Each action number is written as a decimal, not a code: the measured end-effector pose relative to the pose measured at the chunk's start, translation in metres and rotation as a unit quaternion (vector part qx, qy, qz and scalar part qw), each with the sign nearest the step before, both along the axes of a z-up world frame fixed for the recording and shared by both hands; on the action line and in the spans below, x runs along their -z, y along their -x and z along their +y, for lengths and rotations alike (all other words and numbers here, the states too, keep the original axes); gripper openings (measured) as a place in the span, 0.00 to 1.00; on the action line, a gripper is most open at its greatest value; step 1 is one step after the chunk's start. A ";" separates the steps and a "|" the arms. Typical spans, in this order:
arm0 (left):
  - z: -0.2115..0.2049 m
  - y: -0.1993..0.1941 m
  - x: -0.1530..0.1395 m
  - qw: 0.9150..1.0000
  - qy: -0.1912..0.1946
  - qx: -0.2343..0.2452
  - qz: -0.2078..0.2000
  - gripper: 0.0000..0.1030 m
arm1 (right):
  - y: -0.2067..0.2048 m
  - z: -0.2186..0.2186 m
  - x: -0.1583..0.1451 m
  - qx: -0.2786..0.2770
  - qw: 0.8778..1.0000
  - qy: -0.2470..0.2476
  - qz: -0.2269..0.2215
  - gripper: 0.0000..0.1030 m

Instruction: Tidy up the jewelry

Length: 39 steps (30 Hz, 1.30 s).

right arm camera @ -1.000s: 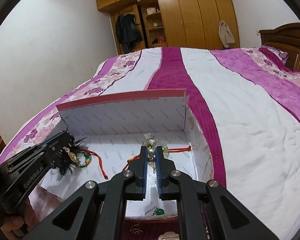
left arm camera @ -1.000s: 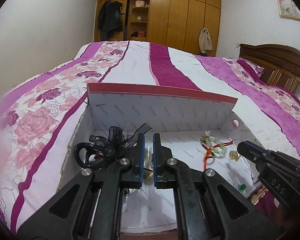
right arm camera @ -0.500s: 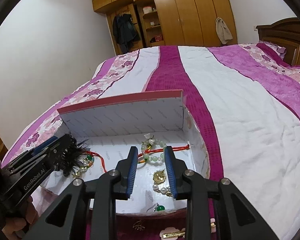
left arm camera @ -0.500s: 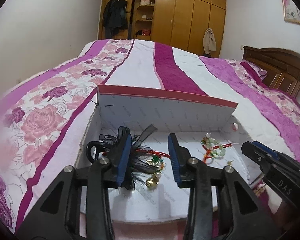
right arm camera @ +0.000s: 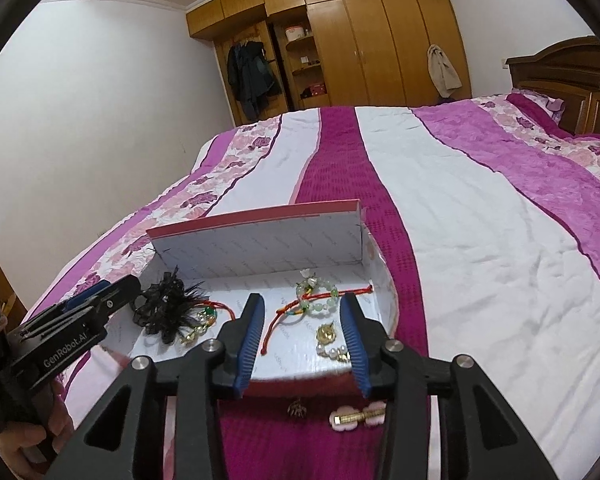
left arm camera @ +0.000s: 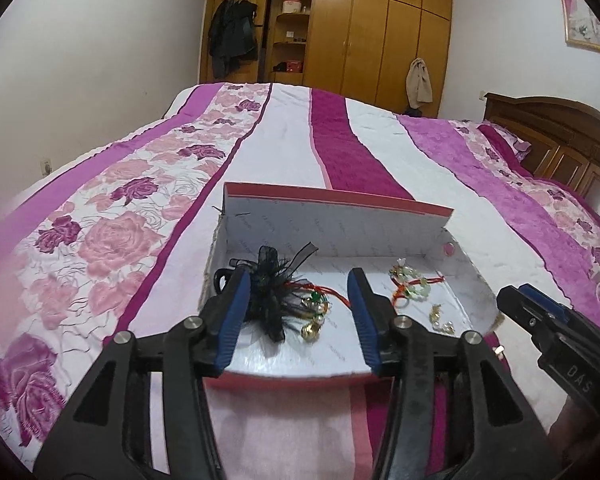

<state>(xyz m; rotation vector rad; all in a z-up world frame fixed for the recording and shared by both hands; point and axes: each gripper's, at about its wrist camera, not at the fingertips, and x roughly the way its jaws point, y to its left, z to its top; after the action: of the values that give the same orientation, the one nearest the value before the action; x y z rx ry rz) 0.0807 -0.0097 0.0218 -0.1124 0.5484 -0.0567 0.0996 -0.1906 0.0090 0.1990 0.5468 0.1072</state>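
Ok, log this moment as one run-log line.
left gripper: open, empty | right gripper: open, empty | box: black feather clip, green bead bracelet inside | pink hair clip: outside, on bedspread

A wooden wardrobe [right arm camera: 364, 40] stands behind the striped bed [right arm camera: 480, 208].

You are in a home bedroom: bed [right arm camera: 480, 208] with floral quilt, wooden wardrobe [right arm camera: 372, 48], carved headboard [right arm camera: 568, 80], hanging coat [right arm camera: 252, 76].
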 end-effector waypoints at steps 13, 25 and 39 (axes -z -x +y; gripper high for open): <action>0.002 0.050 -0.013 0.999 -0.028 0.007 -0.014 0.71 | 0.059 0.002 -0.022 0.013 0.999 0.016 -0.039 0.75; 0.002 0.070 -0.002 1.000 -0.022 -0.002 0.001 0.76 | 0.090 -0.003 -0.017 0.024 0.999 0.019 -0.036 0.83; 0.004 0.075 -0.001 1.000 -0.009 -0.015 0.007 0.76 | 0.102 0.001 -0.011 0.020 0.999 0.019 -0.027 0.83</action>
<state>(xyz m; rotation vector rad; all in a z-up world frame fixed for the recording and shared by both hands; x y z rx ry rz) 0.0057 -0.0055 0.0227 -0.1039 0.5605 -0.0220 -0.0028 -0.1895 0.0198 0.1705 0.4912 0.0623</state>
